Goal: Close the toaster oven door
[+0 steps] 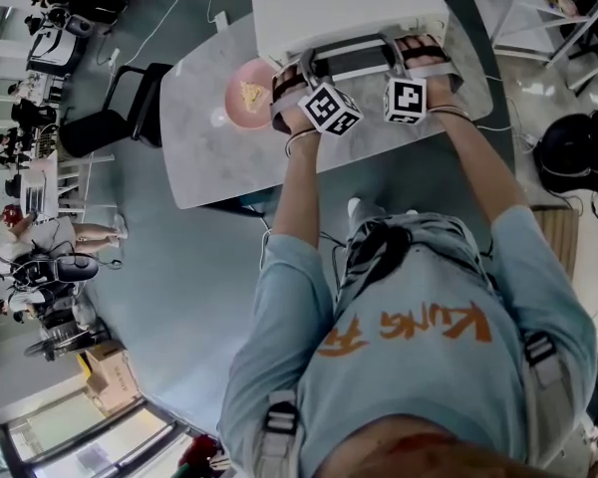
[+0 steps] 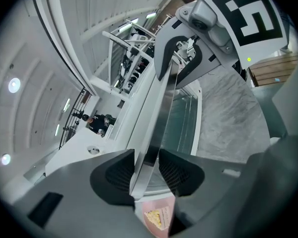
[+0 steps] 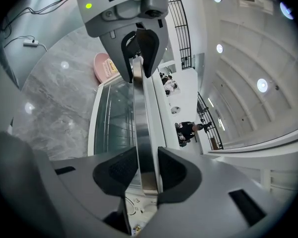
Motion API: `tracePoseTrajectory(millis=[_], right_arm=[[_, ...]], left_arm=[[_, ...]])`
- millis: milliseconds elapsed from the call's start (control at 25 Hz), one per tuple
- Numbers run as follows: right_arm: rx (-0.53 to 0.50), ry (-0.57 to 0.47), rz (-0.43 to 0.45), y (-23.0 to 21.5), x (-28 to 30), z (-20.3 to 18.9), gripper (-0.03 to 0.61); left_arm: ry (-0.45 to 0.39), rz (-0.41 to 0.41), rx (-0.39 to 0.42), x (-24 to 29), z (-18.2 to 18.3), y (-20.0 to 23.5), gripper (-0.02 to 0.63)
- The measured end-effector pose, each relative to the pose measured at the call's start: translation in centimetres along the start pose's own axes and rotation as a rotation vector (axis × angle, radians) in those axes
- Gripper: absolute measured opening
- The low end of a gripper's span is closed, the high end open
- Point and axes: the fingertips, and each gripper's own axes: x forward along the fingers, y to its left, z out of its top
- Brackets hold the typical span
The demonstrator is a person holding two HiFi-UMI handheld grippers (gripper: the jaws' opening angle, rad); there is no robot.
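While the person in a light blue T-shirt with orange lettering [image 1: 409, 366] faces the table, both bare forearms reach forward to the oven front. Nearest the body, the left gripper [image 2: 146, 168] is clamped on the thin silver bar handle [image 2: 161, 108], with a dark ribbed pad against each side of it. Same for the right gripper [image 3: 147, 168]: its jaws are closed on the handle, pads touching both sides. Head view puts it toward the bar's right end, left gripper toward the left end. Each gripper view shows the other gripper further along the same bar.

Past the handle is the toaster oven door [image 1: 364, 63], a dark glass pane in a white frame. It's open, swung out toward the person, not up against the body.

Behind it sits the white box-shaped toaster oven [image 1: 349, 3], on the far part of the grey marble-pattern table [image 1: 219, 157]. Just left of the oven is a round pink plate [image 1: 234, 110] with a yellowish food slice [image 1: 251, 94] on it. A black chair [image 1: 120, 118] stands beside the table's left edge. People at the far left are too small to tell more.
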Motion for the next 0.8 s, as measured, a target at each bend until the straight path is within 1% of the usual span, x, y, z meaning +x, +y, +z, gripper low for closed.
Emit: tracePoseTrajectory(millis=[80, 160, 240, 320, 400, 480, 560, 640, 680, 760, 800], right_arm=[[0.013, -0.003, 0.007, 0.1, -0.1, 0.2, 0.104], [0.039, -0.013, 0.040, 0.3, -0.4, 0.2, 0.106], [0.098, -0.039, 0.110, 0.4, -0.7, 0.3, 0.125], [0.193, -0.062, 0.207, 0.4, -1.3, 0.3, 0.148], [0.275, -0.082, 0.279, 0.5, -2.2, 0.4, 0.165], [0.309, -0.112, 0.319, 0.2, -3.3, 1.1, 0.173], [0.360, -0.156, 0.327, -1.0, -4.4, 1.9, 0.175], [0.449, -0.206, 0.303, -2.7, -5.4, 2.4, 0.161], [0.491, -0.228, 0.284, -3.5, -5.8, 2.5, 0.145], [0.562, -0.268, 0.245, -4.9, -6.8, 2.9, 0.105], [0.591, -0.285, 0.228, -5.5, -7.3, 3.1, 0.071]], left_arm=[[0.005, -0.031, -0.002, 0.0, -0.2, -0.6, 0.137], [0.001, -0.056, -0.028, -0.1, -0.2, -0.9, 0.138], [-0.030, -0.088, -0.097, -0.4, 0.1, -0.7, 0.156], [-0.049, -0.127, -0.152, -0.9, 0.5, -0.7, 0.160], [-0.042, -0.171, -0.173, -1.5, 0.8, -1.1, 0.172], [-0.044, -0.212, -0.175, -2.6, 1.1, -1.3, 0.178], [-0.083, -0.242, -0.182, -3.9, 1.6, -1.1, 0.178], [-0.154, -0.240, -0.219, -5.4, 2.9, -0.4, 0.178], [-0.192, -0.222, -0.255, -6.1, 3.6, 0.3, 0.176], [-0.269, -0.168, -0.356, -7.6, 5.1, 2.1, 0.176], [-0.307, -0.136, -0.407, -8.4, 5.8, 3.1, 0.176]])
